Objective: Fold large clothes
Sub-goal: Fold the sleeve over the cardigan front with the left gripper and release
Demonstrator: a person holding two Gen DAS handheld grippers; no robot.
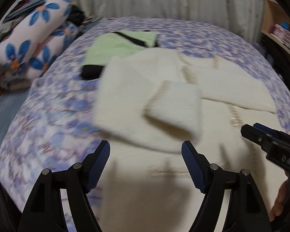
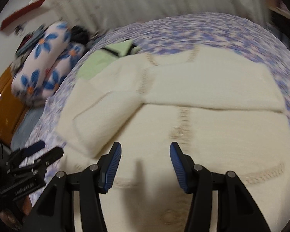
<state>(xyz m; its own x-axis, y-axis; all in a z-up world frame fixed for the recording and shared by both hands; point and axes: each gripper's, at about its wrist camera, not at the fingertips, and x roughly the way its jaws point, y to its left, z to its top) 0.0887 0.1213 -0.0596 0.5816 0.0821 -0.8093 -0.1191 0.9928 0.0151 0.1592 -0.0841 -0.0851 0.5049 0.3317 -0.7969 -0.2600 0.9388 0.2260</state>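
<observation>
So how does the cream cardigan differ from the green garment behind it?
The cream cardigan is larger, lies nearer the tongs, and has its sleeves folded across its body; the green garment is smaller, farther back, with black trim, and the cardigan partly overlaps it. Both lie on the floral bedspread.

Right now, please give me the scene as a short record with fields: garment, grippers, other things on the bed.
garment: cream cardigan lying flat, both sleeves folded in over the front
left gripper: open, holds nothing
right gripper: open, holds nothing
surface: bed with purple floral sheet
beside garment: folded light green garment
far left: rolled blue-flower quilt
</observation>
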